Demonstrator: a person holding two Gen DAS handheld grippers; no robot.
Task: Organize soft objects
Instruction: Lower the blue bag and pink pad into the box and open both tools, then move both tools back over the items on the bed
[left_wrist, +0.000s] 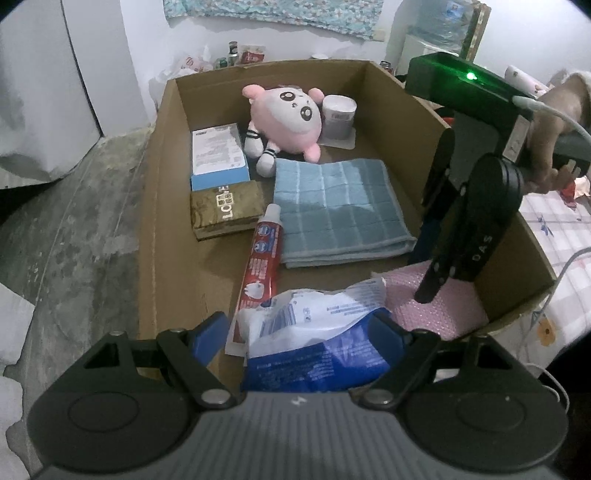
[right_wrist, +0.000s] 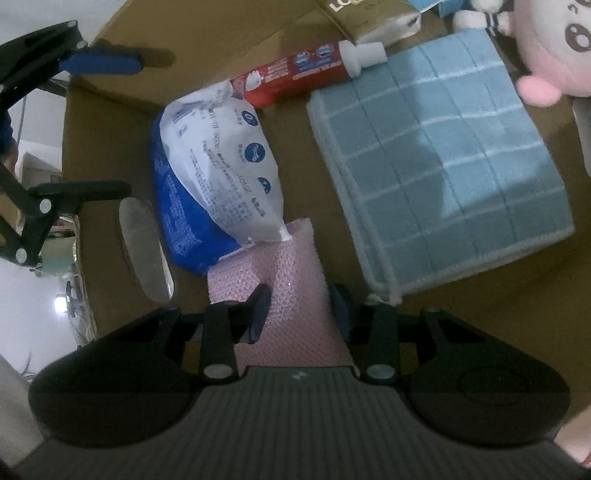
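A cardboard box (left_wrist: 166, 221) holds a pink plush toy (left_wrist: 284, 118), a folded blue towel (left_wrist: 336, 210), a toothpaste tube (left_wrist: 262, 254), a white-and-blue soft pack (left_wrist: 314, 332) and a pink bubble-wrap sheet (left_wrist: 436, 306). My left gripper (left_wrist: 299, 332) is open, its blue fingers on either side of the soft pack at the box's near end. My right gripper (right_wrist: 299, 306) is open, fingers straddling the pink bubble wrap (right_wrist: 291, 280) and pointing down onto it. The soft pack (right_wrist: 221, 173), towel (right_wrist: 439, 162) and toothpaste (right_wrist: 295, 74) also show in the right wrist view.
In the box's far left lie a blue-and-white carton (left_wrist: 218, 158) and a brown pack (left_wrist: 225, 210); a grey roll (left_wrist: 338, 118) stands beside the plush. A grey floor (left_wrist: 74, 236) lies left of the box, a patterned bedsheet (left_wrist: 554, 229) right.
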